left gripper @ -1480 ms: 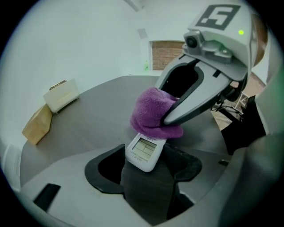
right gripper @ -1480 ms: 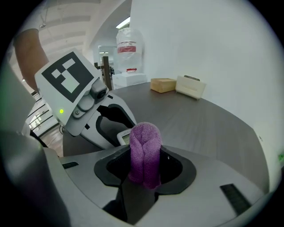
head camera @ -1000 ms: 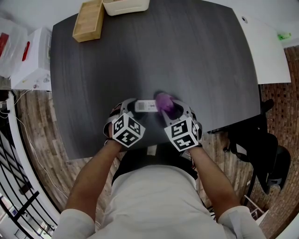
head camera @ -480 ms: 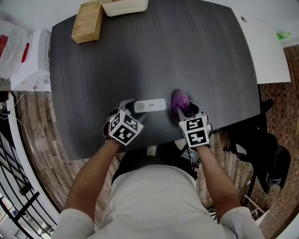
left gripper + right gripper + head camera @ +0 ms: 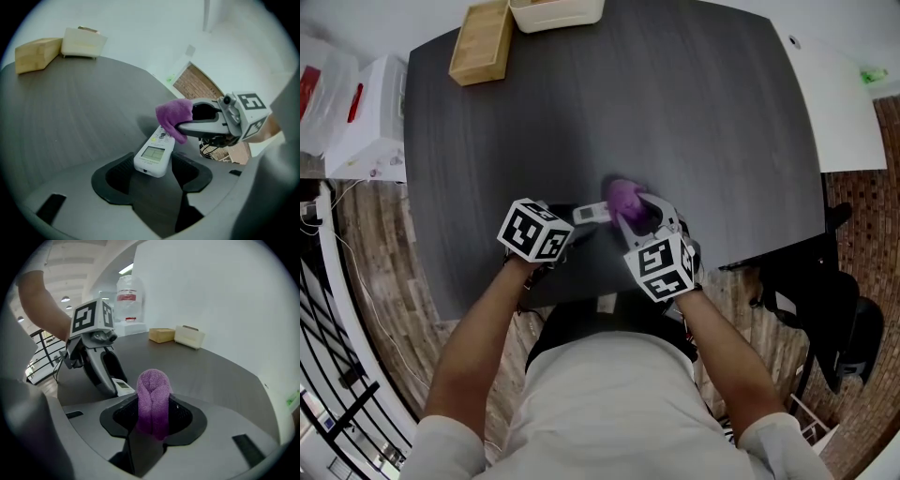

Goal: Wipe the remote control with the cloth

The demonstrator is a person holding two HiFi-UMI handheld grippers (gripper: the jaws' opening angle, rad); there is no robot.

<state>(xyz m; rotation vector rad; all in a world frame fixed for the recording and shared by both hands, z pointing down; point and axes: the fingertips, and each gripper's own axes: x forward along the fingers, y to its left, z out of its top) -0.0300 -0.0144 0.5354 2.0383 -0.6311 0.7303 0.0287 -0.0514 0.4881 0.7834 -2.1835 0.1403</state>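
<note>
My left claw (image 5: 152,173), jaws just closing in, pinches the near end of the remote (image 5: 154,157) over the dark counter (image 5: 675,112). My right claw (image 5: 157,416) is clamped on the folded purple cloth (image 5: 153,390), which is pressed to the remote's far end. A hard swipe there could lever the remote out of that narrow hold.

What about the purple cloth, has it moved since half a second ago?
Yes. In the head view the purple cloth went left, away from the table's right edge, to the remote control's end.
</note>
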